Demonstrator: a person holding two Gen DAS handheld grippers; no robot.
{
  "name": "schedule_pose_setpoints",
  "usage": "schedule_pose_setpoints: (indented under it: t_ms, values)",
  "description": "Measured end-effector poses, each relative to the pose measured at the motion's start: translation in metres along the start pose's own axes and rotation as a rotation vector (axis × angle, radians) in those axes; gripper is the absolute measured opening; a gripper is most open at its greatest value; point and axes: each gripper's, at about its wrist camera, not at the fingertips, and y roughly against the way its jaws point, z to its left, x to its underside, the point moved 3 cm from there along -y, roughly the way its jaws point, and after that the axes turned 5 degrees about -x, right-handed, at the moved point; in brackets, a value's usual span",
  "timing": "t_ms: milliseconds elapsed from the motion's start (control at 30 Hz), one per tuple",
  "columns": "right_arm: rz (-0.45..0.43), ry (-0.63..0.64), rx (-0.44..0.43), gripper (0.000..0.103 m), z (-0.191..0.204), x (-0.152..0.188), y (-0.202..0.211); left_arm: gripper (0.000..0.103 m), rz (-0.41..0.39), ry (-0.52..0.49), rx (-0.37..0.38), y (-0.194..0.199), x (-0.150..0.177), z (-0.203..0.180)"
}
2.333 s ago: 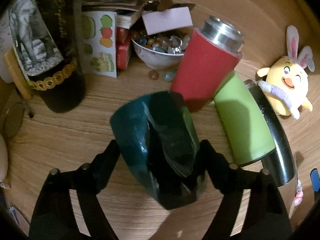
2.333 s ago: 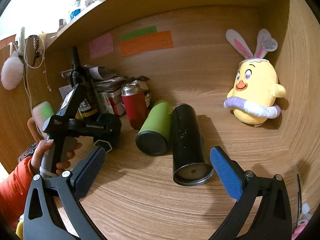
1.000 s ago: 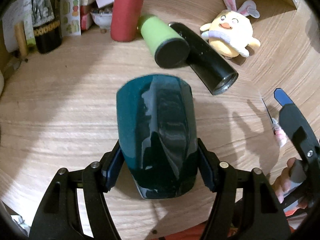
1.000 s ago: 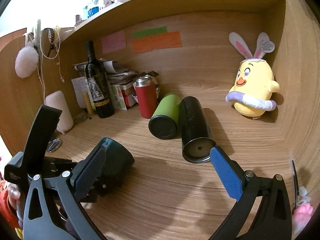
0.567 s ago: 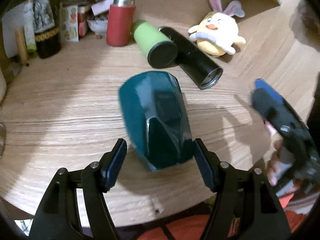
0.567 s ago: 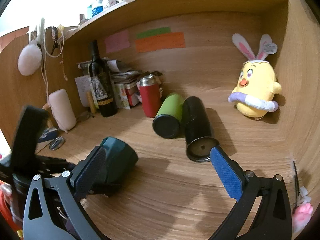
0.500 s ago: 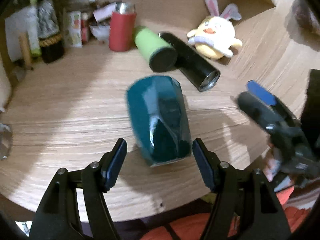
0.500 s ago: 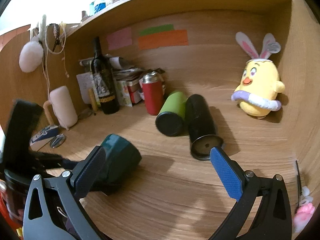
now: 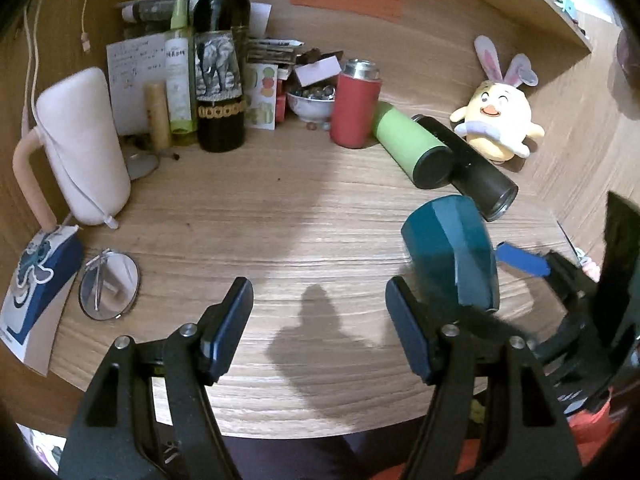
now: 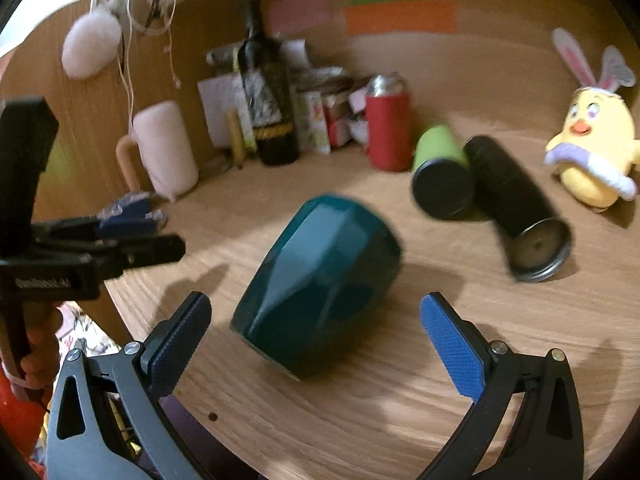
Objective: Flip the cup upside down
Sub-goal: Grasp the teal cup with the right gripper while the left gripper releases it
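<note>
The dark teal faceted cup [image 10: 320, 276] stands mouth-down on the wooden desk near its front edge, blurred in the right wrist view. In the left wrist view the cup [image 9: 452, 252] sits to the right of my left gripper [image 9: 318, 316], which is open, empty and clear of it. My right gripper [image 10: 316, 328] is open, with the cup between and just beyond its fingers; no contact shows. The right gripper's blue pad [image 9: 520, 258] shows behind the cup in the left wrist view.
A green flask [image 9: 412, 148] and a black flask [image 9: 468, 172] lie on their sides behind the cup. A red tumbler [image 9: 356, 104], wine bottle [image 9: 220, 76], plush chick [image 9: 496, 124], white upturned mug [image 9: 80, 140], round mirror [image 9: 108, 284] and clutter stand further back and left.
My left gripper has let go of the cup, opened and drawn back to the left. The cup now stands on the desk. My right gripper has swung toward the cup.
</note>
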Motion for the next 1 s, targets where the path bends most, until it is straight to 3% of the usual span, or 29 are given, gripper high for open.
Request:
schedule_pose_setpoints:
  t_ms: [133, 267, 333, 467, 533, 667, 1000]
  values:
    - [0.047, -0.032, 0.006, 0.101, 0.001, 0.008, -0.018, 0.068, -0.001, -0.013, 0.014, -0.003, 0.002, -0.003]
    - [0.048, -0.046, 0.001, 0.086, 0.000, 0.010, -0.019, 0.068, -0.012, -0.034, 0.023, -0.006, 0.001, -0.014]
    - [0.055, -0.044, -0.020, 0.073, 0.000, 0.013, -0.018, 0.068, -0.019, -0.045, 0.028, -0.008, 0.001, -0.021]
    - [0.046, -0.023, -0.025, 0.066, 0.002, 0.015, -0.012, 0.054, -0.046, -0.080, 0.046, -0.005, -0.001, -0.038]
    - [0.045, -0.007, -0.025, 0.062, 0.002, 0.016, -0.008, 0.052, -0.061, -0.093, 0.063, -0.003, -0.003, -0.046]
    - [0.043, 0.008, -0.023, 0.057, -0.001, 0.018, -0.001, 0.039, -0.078, -0.119, 0.090, -0.002, -0.006, -0.063]
    - [0.040, 0.028, -0.023, 0.054, -0.004, 0.018, 0.010, 0.035, -0.080, -0.103, 0.137, -0.006, -0.010, -0.079]
